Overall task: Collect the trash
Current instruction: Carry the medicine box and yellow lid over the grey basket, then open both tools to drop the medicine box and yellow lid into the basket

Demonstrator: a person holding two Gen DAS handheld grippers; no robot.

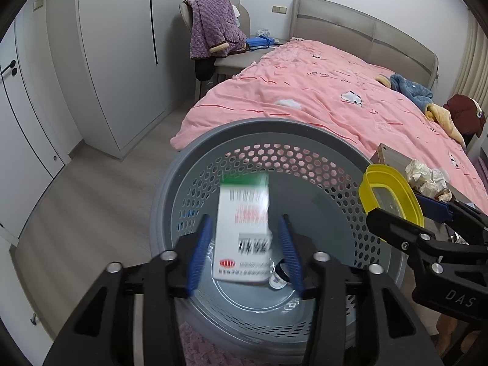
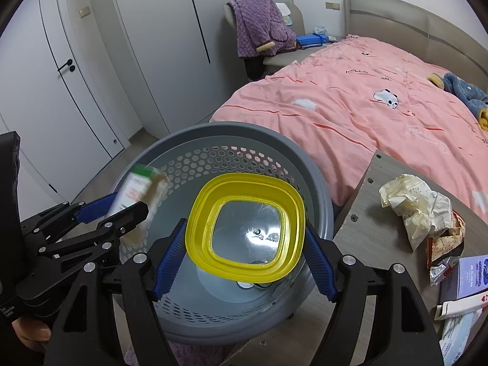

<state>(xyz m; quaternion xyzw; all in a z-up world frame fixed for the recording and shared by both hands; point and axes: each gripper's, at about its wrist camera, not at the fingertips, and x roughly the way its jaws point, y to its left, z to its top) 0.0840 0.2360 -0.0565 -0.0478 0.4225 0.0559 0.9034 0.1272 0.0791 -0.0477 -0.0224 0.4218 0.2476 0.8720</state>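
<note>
Blue pads, left gripper (image 1: 245, 251): parted, clear of the blurred white carton (image 1: 242, 231) between them.
Right gripper (image 2: 245, 244): clamped the yellow lid (image 2: 245, 230).
Place: both above the grey perforated bin (image 2: 244, 135).
Table (image 2: 375, 192): crumpled wrapper (image 2: 418, 206).

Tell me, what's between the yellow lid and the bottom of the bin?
Nothing but air. In the right wrist view the lid hangs over the bin, and its clear middle shows the bare bin floor below.
</note>
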